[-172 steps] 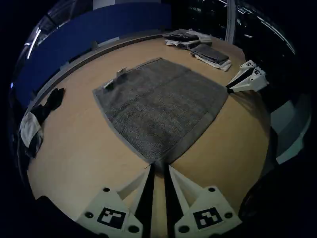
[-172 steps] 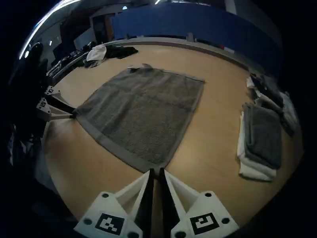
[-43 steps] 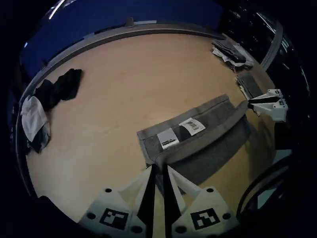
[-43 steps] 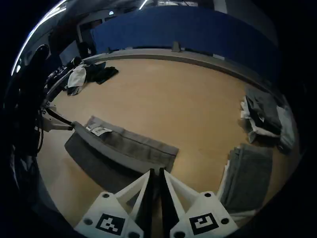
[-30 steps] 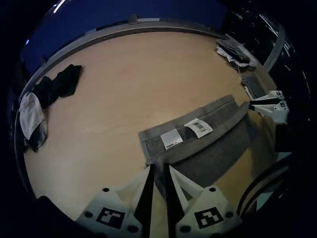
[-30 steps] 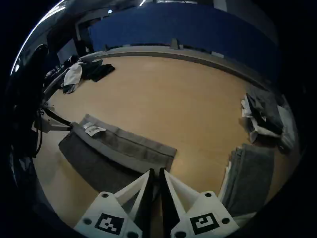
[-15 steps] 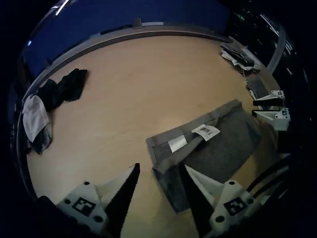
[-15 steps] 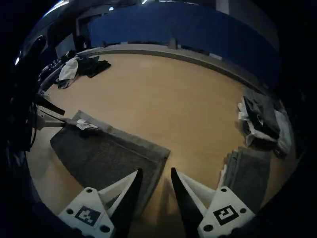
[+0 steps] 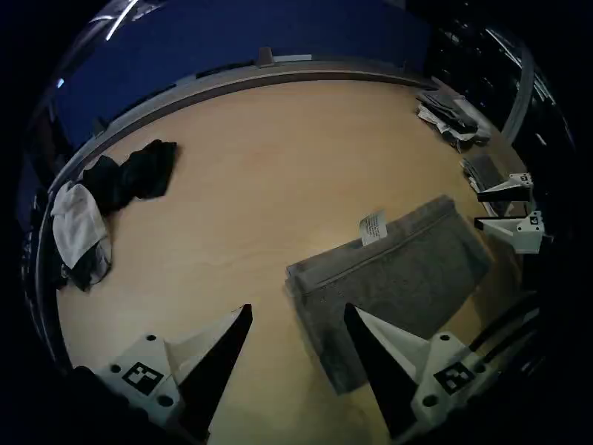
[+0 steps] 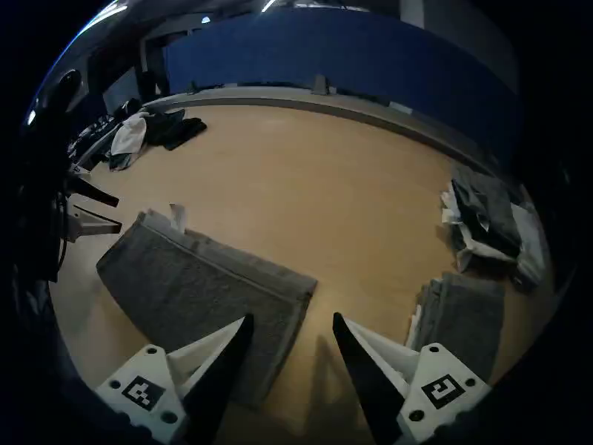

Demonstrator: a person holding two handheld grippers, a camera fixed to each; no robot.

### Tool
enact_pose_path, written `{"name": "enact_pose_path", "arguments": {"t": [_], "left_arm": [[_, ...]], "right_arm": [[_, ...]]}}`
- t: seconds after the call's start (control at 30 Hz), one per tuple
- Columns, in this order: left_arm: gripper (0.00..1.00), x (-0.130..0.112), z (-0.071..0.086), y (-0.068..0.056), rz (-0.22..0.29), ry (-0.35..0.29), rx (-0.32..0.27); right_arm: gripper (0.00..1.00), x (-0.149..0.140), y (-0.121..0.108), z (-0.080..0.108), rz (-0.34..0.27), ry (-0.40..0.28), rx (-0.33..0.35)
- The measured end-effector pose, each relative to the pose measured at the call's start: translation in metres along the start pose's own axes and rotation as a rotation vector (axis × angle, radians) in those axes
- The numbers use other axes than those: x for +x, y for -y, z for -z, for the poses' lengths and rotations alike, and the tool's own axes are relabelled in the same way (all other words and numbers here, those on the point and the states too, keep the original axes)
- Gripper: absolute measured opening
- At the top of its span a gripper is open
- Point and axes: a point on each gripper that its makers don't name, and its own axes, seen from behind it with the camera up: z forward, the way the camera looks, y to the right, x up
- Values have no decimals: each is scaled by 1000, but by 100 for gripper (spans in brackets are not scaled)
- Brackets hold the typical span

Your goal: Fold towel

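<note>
Grey folded terry towel (image 9: 393, 278) is lying lengthwise between left gripper (image 9: 296, 307) and right gripper (image 10: 292, 316), both hovering spread-jawed at its short ends.

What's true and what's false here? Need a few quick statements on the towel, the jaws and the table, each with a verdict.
1. The grey towel lies folded on the wooden table. True.
2. The left gripper is clamped on the towel's corner. False: its jaws stand wide open and press on nothing.
3. The right gripper has its jaws open. True.
4. The towel's white tag is tucked out of sight. False: it sticks out at the towel's far edge.
5. A stack of folded towels sits on the table, apart from the grey towel. True.
</note>
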Motion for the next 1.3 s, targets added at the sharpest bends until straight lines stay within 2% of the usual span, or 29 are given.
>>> {"name": "enact_pose_path", "arguments": {"t": [0.47,0.77,1.1,1.3], "left_arm": [[94,-29,17,-5,13,16,1],[94,-51,31,-12,20,9,-9],[94,-86,45,-24,21,15,-18],[94,-99,52,-30,37,17,-27]], "right_arm": [[83,-18,10,15,12,9,11],[83,-33,23,23,13,19,23],[83,-55,37,32,10,38,40],[83,-70,41,30,10,60,48]]}}
